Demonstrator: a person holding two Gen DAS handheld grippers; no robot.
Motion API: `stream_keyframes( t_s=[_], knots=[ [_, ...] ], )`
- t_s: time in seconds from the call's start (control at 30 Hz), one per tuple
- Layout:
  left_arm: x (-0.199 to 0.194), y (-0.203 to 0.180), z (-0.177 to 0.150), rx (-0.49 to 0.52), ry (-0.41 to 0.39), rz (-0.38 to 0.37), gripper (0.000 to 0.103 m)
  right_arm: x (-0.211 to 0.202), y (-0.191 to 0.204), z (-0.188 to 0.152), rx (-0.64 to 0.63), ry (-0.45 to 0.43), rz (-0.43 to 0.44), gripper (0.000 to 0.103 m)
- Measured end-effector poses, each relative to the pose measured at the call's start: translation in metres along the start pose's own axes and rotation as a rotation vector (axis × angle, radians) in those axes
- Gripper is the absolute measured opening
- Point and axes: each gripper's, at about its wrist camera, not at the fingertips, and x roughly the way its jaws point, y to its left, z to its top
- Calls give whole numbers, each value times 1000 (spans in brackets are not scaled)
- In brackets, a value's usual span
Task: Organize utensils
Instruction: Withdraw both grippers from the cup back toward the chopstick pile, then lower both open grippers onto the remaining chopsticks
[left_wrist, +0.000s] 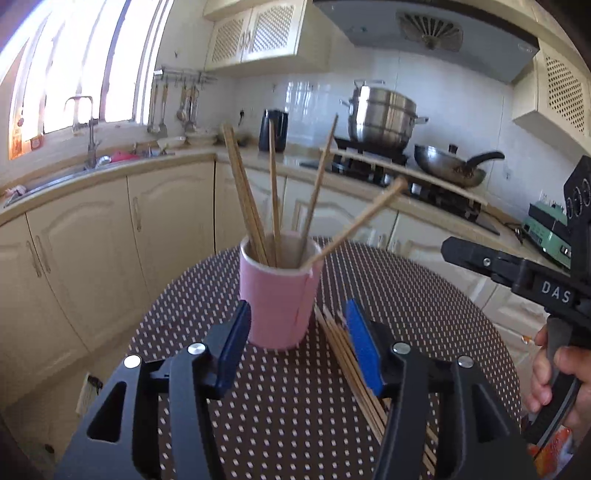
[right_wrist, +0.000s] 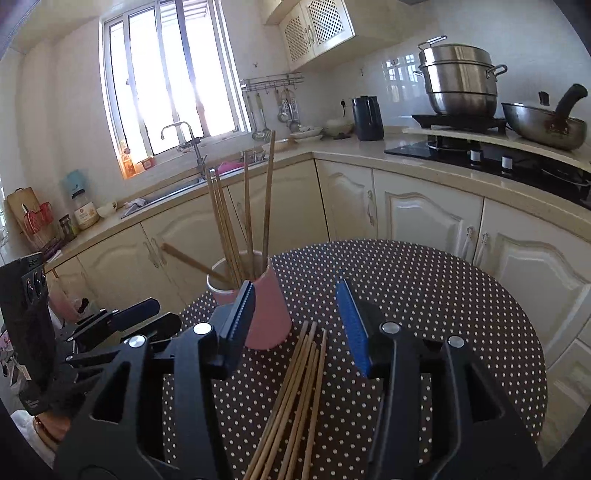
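Here, a round polka-dot tabletop (right_wrist: 424, 295) carries the whole job: a pink cup (left_wrist: 279, 295) already holding several upright chopsticks (left_wrist: 273, 184), and a loose bundle of chopsticks (right_wrist: 295, 398) lying flat, waiting to be sorted. The right claw (right_wrist: 299, 321) hangs over that bundle with its jaws spread wide and nothing between them; the bundle's tips lie directly below and between its blue pads, the cup just beyond its left finger (right_wrist: 238, 317). The left claw (left_wrist: 299, 339) is likewise wide and empty, the cup straight ahead between its fingertips and the bundle running under its right finger (left_wrist: 364, 347).

The risks appear plain. The cup looks tall and narrow, and its load leans outward, one stick nearly over the rim; a nudge from either claw's finger could tip it and spill everything. The loose sticks lie fanned and partly stacked, so a closing grip would likely catch several at once or roll them aside. Thin, smooth sticks may also pivot in the pads, then miss the mouth or strike those already standing.
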Motion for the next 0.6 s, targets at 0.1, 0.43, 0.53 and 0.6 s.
stream_keyframes(
  t_s=[0.1,0.43,0.53,0.6],
  knots=[
    [15,-5,-15,-9,115,-31,53,0,-7,-18,15,58,-6,48],
    [65,-22,-44,-35,384,-36,53,3,-25,-59,48,181,-18,49],
    [82,-31,-49,-11,435,8,53,8,-29,-63,58,202,-15,50],
    [93,-38,-51,25,471,54,53,11,-32,-66,61,211,-12,50]
  ],
)
